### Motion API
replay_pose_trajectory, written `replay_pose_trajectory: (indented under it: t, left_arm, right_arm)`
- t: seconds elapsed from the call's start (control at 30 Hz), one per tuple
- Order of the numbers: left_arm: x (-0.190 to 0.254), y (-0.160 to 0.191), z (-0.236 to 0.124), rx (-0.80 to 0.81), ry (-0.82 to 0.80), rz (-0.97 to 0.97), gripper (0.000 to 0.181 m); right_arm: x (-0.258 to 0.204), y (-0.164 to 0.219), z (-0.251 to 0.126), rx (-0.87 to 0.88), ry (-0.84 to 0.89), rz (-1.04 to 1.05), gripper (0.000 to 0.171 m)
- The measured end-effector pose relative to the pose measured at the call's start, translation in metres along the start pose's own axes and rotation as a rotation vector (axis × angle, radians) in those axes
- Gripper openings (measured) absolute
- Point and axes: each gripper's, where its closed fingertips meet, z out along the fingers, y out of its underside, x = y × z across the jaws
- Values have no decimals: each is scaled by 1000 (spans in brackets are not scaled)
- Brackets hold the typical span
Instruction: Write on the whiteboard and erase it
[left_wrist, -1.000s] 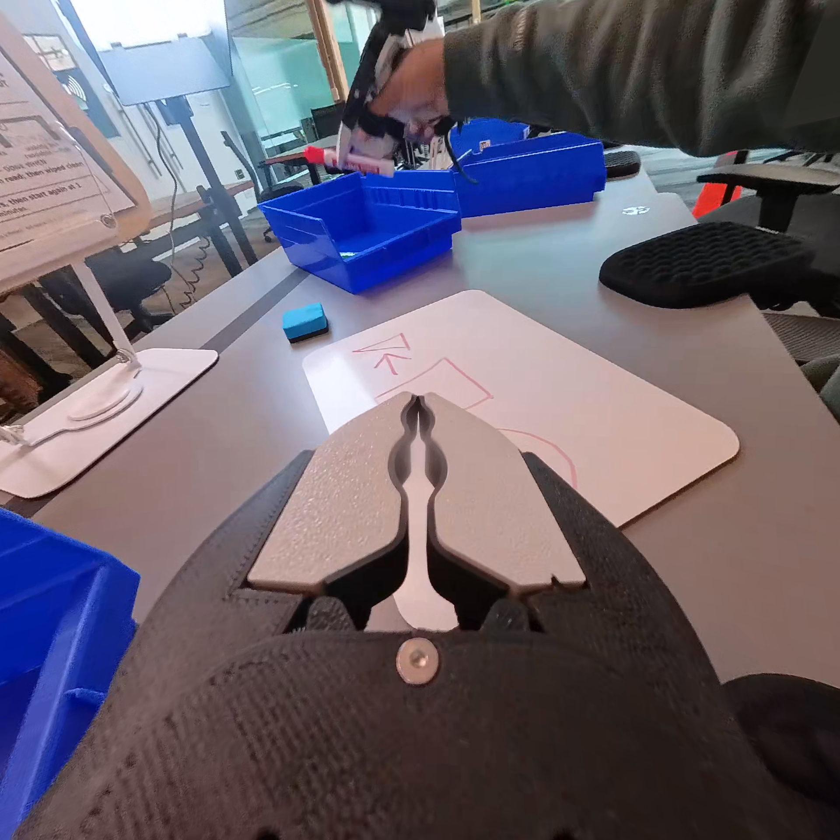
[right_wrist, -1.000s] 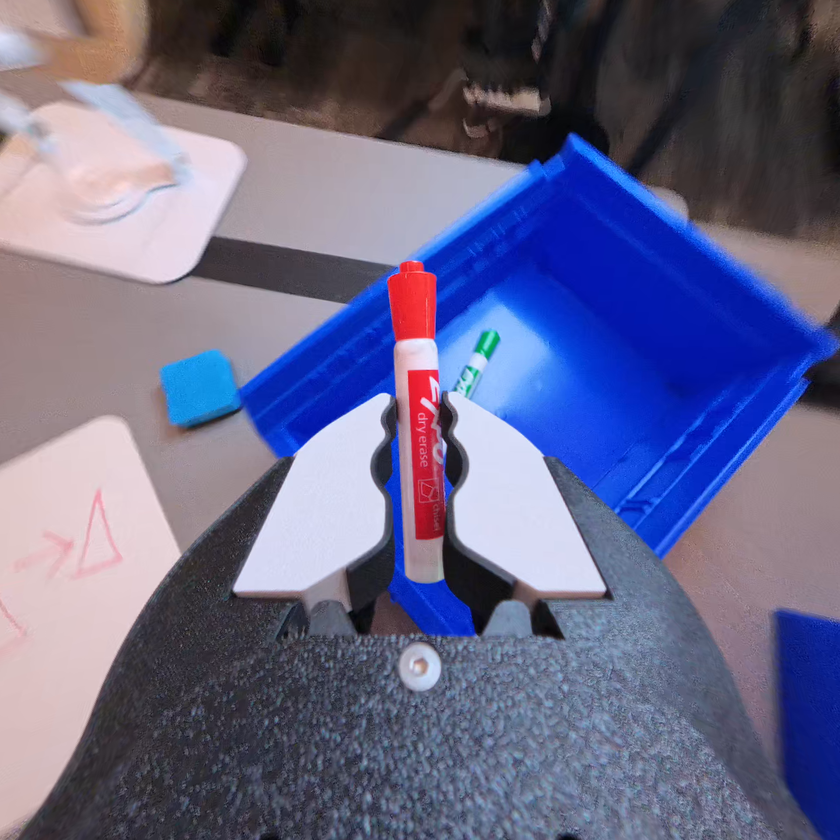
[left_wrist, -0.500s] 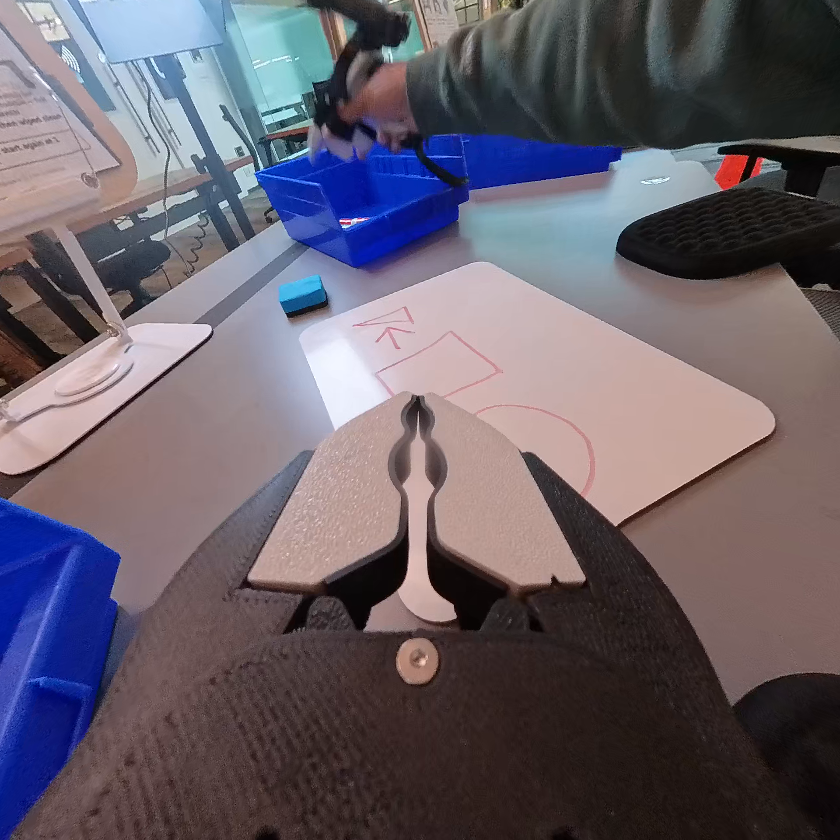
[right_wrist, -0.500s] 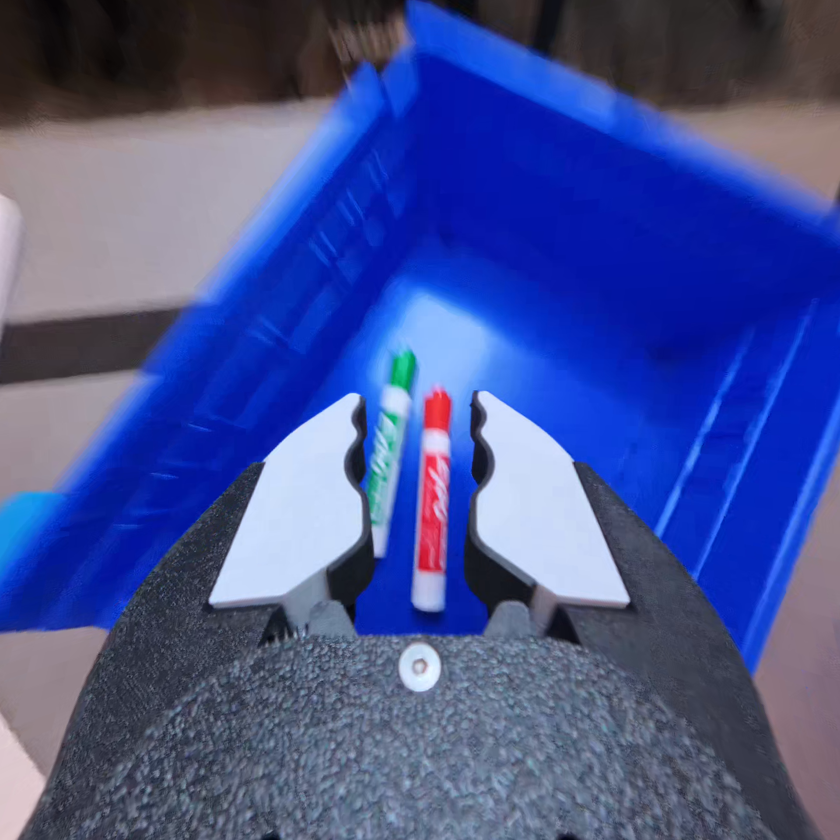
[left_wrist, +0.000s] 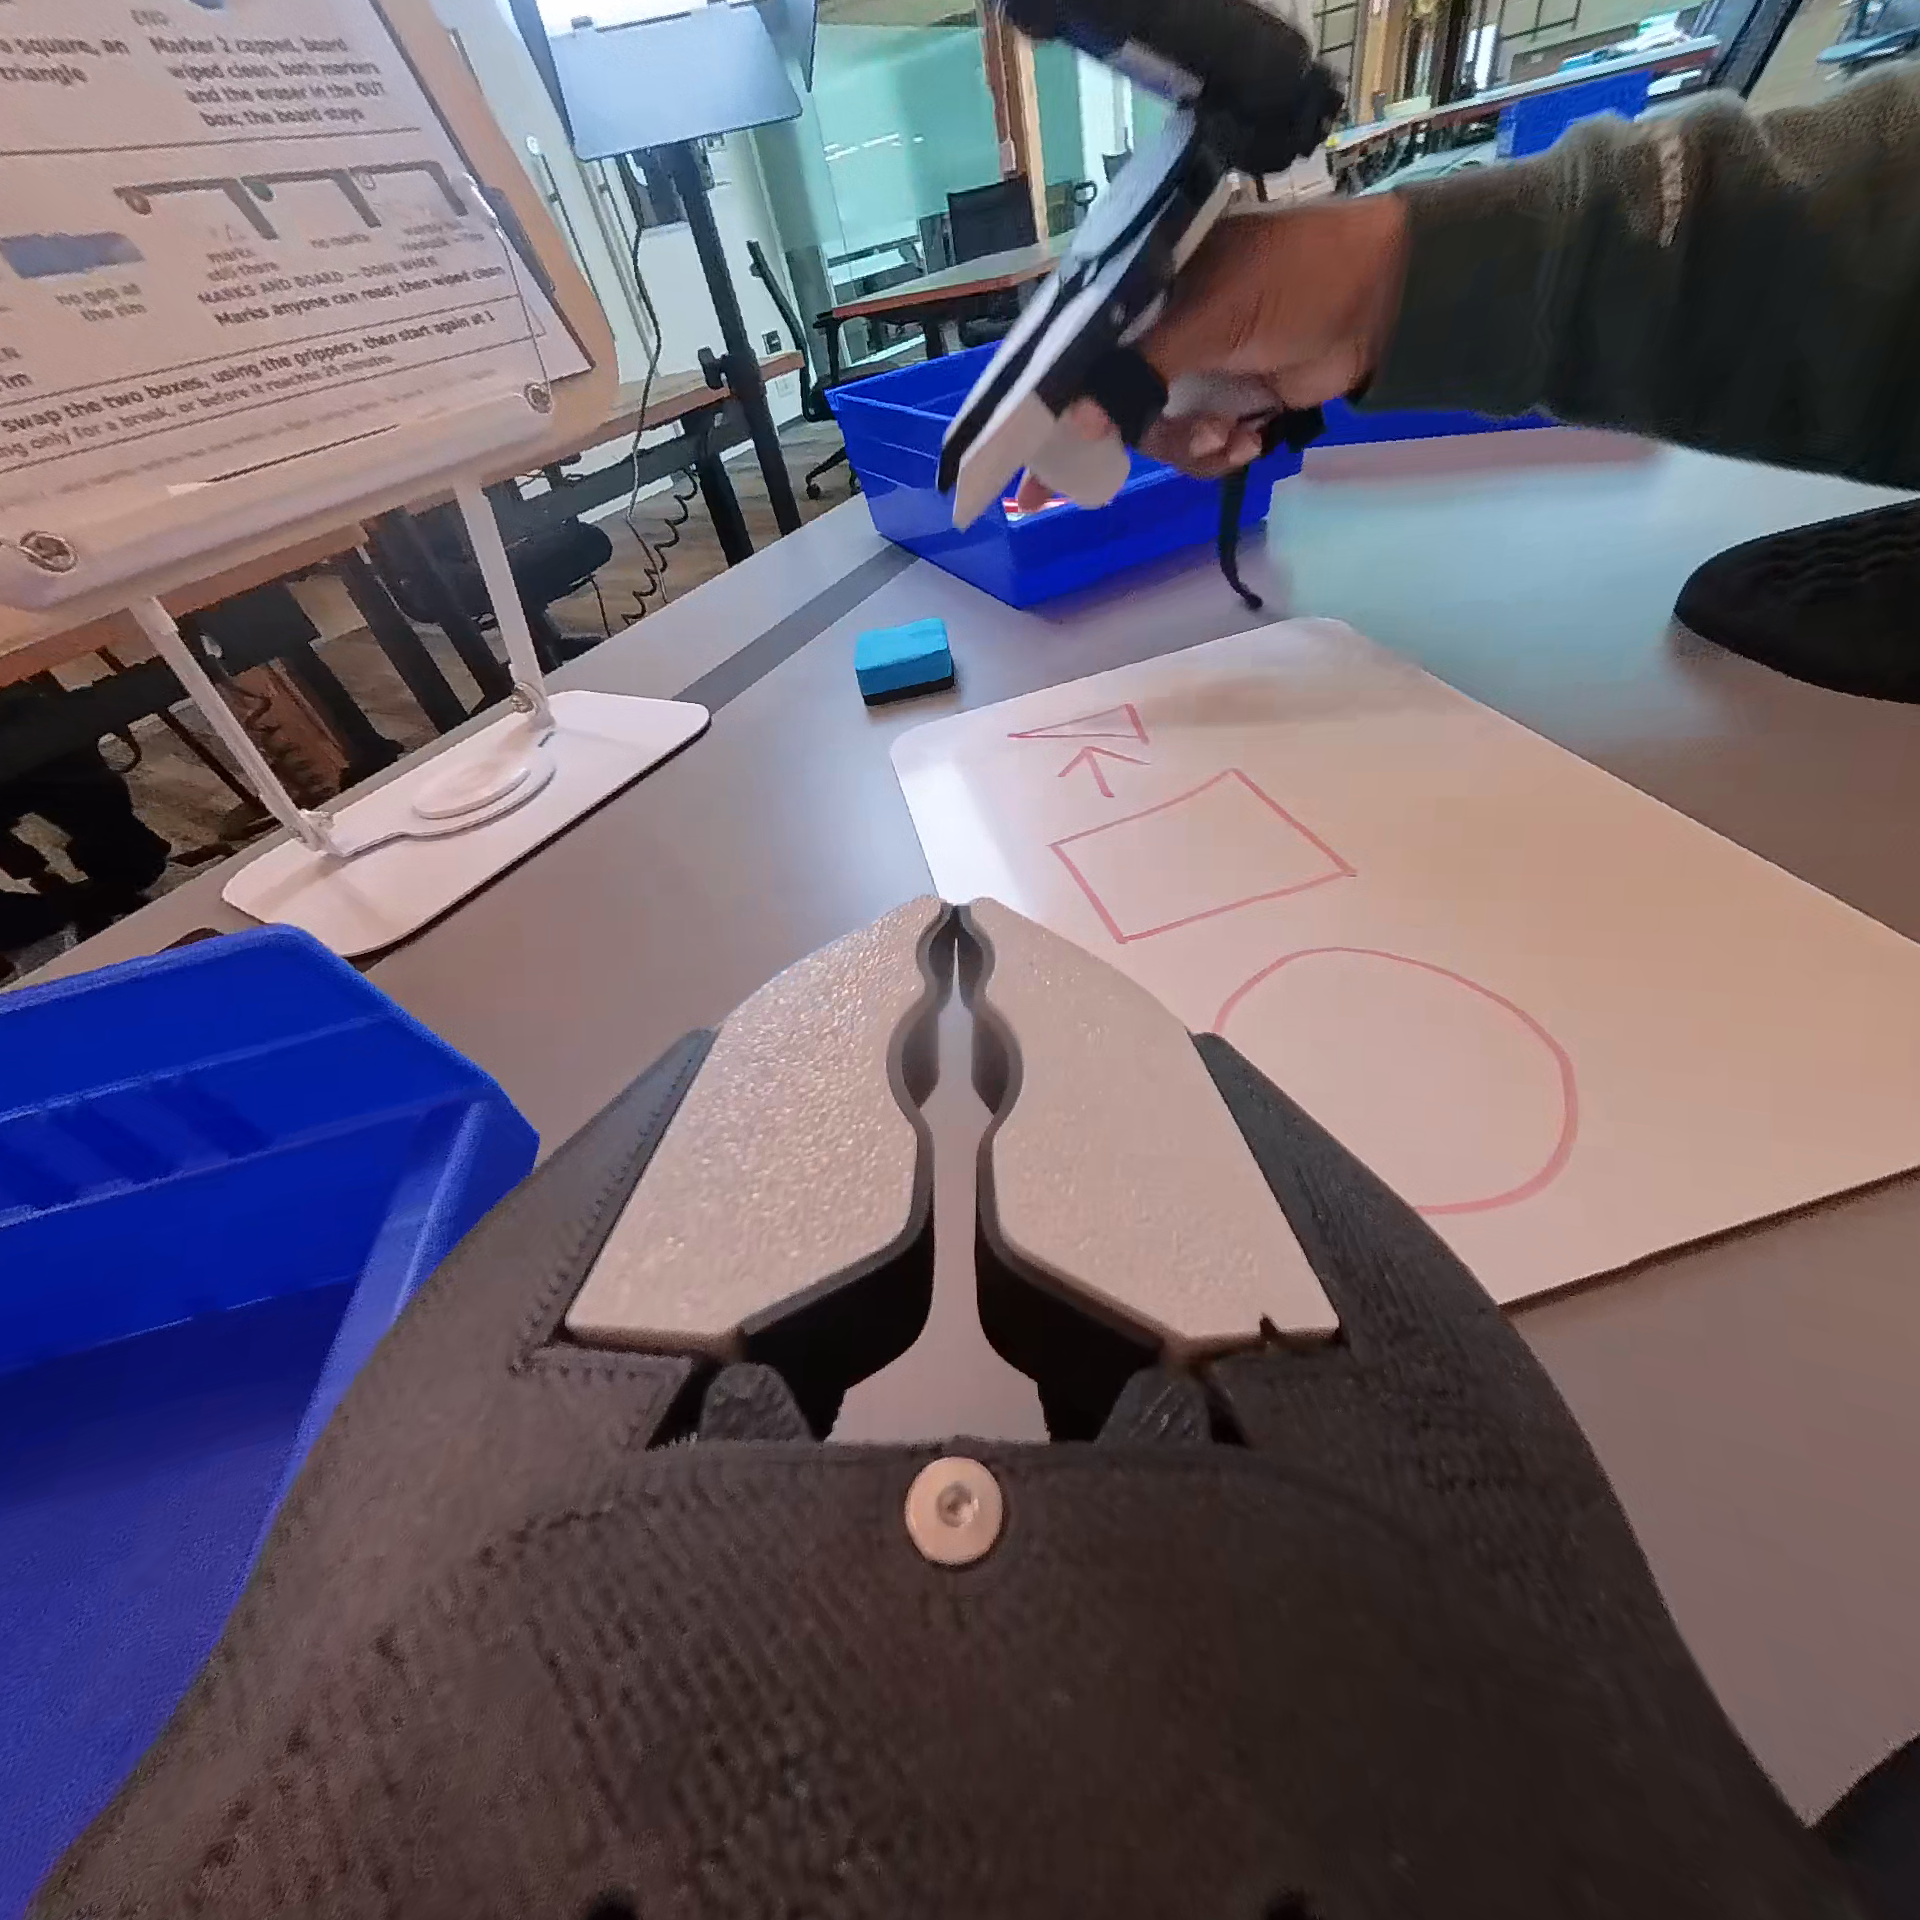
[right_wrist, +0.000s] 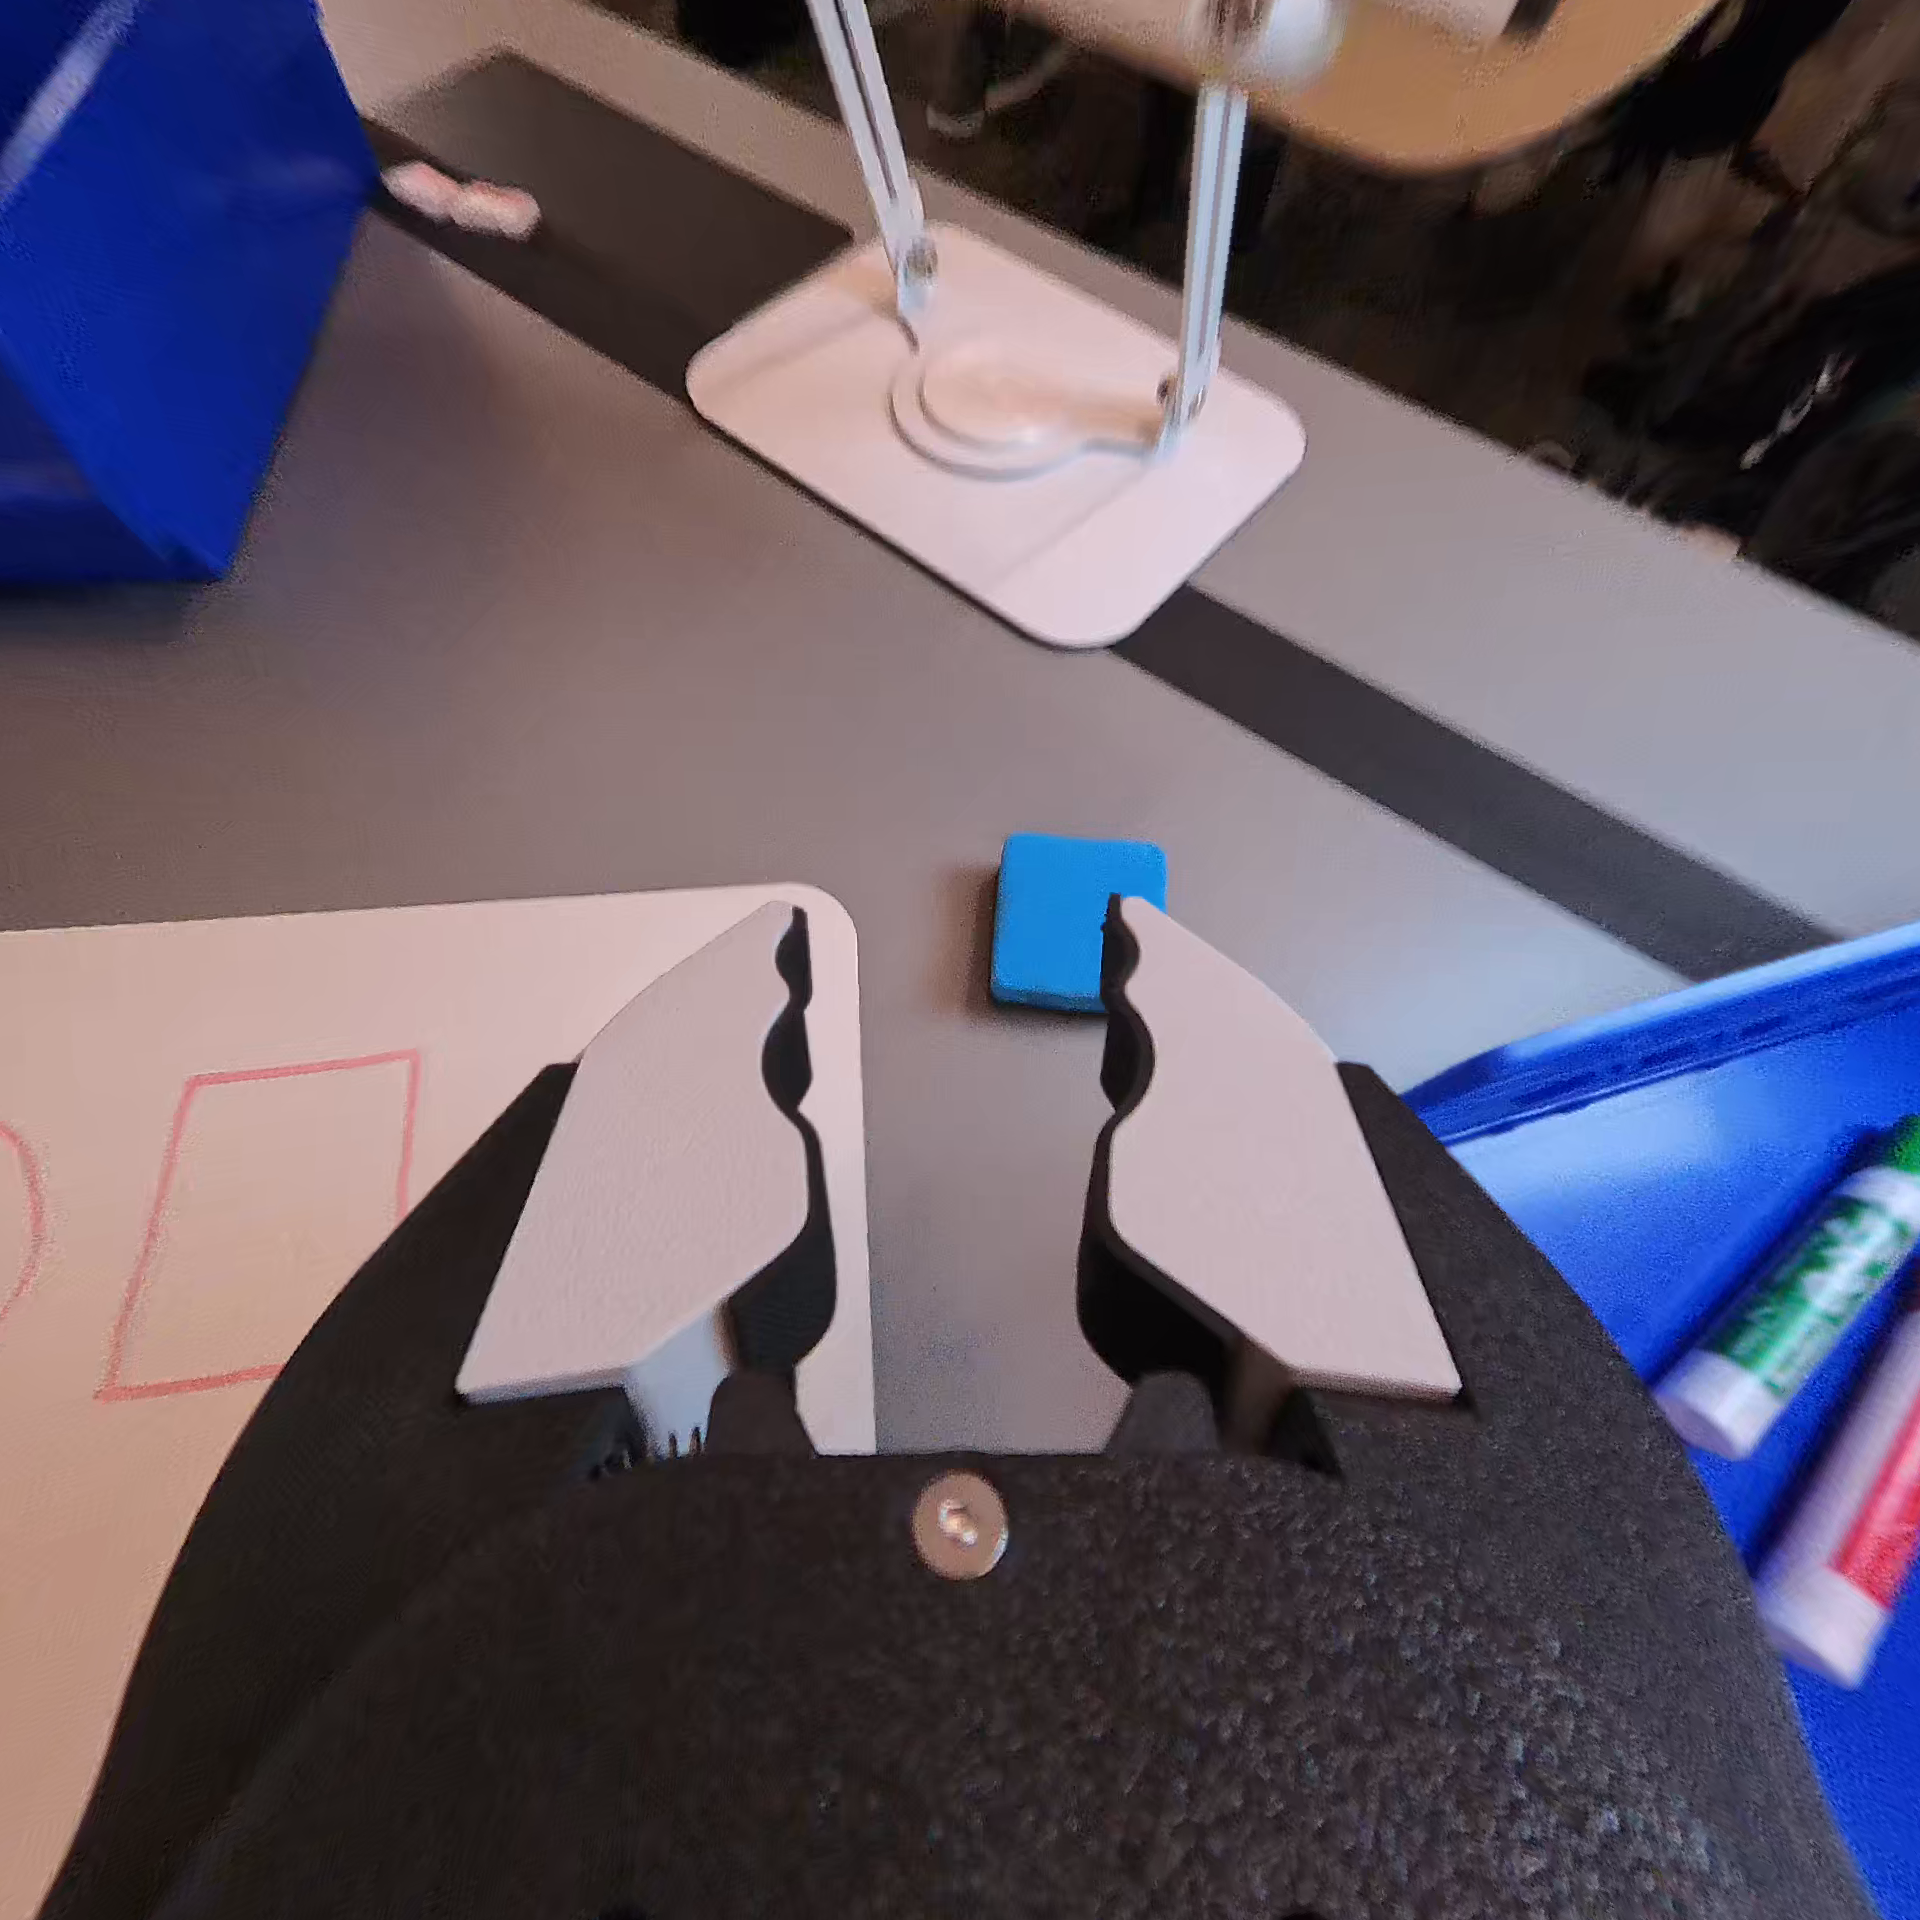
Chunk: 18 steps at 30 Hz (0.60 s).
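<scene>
Both grippers, the left gripper (left_wrist: 954, 914) and the right gripper (right_wrist: 954, 909), have black textured bodies, pale grey scalloped fingers and one silver screw; the sleeve (left_wrist: 1662, 270) is olive green.

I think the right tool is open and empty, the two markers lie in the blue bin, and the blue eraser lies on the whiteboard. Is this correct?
Not quite. The eraser lies on the grey table, just off the corner of the whiteboard, as the right wrist view shows. The rest holds: the right tool is open and empty, and both markers lie in the blue bin.

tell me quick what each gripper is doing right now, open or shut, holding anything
Left gripper: jaws shut, holding nothing.
Right gripper: jaws open and empty, above the table near the blue eraser.
</scene>
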Motion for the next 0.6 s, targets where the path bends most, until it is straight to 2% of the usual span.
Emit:
replay_pose_trajectory:
  t: [0.1, 0.27, 0.6]
  left_arm:
    - [2, 8, 4, -32, 7, 15, 0]
    - [8, 19, 6, -92, 13, 107, 0]
    - [24, 28, 11, -128, 85, 142, 0]
  right_arm:
    - [5, 27, 34, -85, 12, 104, 61]
    - [29, 41, 65, -160, 85, 165, 64]
    - [37, 46, 82, -209, 108, 152, 56]
